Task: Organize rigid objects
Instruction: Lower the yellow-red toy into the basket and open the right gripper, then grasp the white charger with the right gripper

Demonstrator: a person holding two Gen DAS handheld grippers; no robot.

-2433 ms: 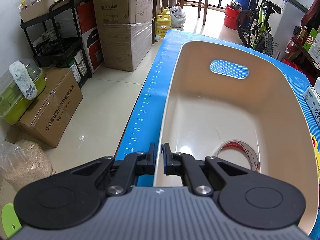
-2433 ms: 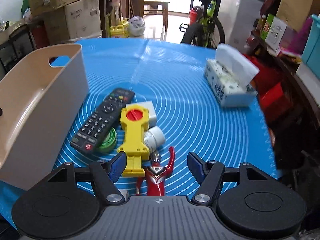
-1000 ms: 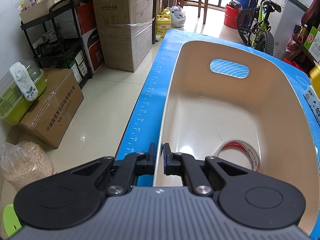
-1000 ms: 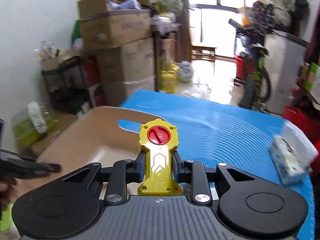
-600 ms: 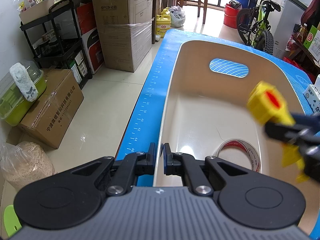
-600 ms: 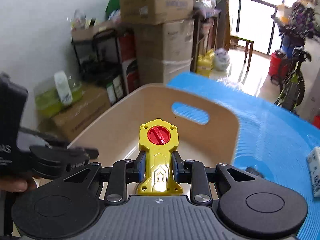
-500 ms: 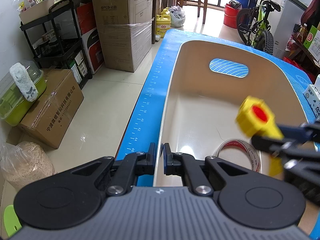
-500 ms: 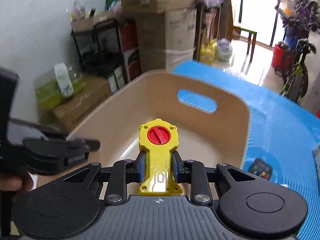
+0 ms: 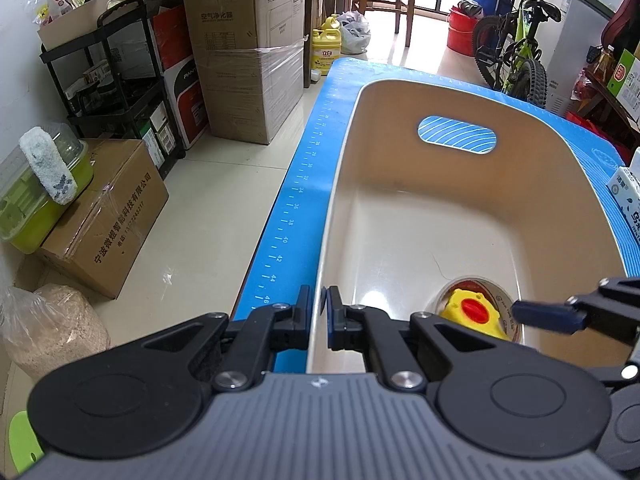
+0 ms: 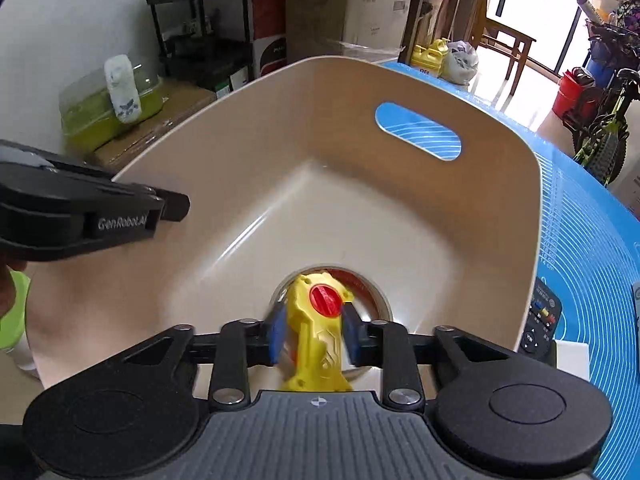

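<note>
Evidently a release underway: the right gripper (image 10: 312, 338) hangs low inside the bin (image 10: 224, 208), its jaws opening, with the yellow toy (image 10: 318, 332) between the pads, blurred and tilted, seemingly dropping free rather than clamped. Below it lies a tape roll (image 10: 370, 286) on the bin floor; the toy's red-knobbed head sits over the roll's ring, so it looks set to land on or in it. The left gripper (image 9: 318, 314) is pinched shut on the bin's near rim, one finger outside, one inside, likely steadying the bin against tipping or sliding on the blue mat (image 9: 296, 208) during drops. Both grippers pitch steeply downward; the right one reaches in from the mat side. A remote (image 10: 540, 320) waits on the mat beside the bin, not yet sorted.
</note>
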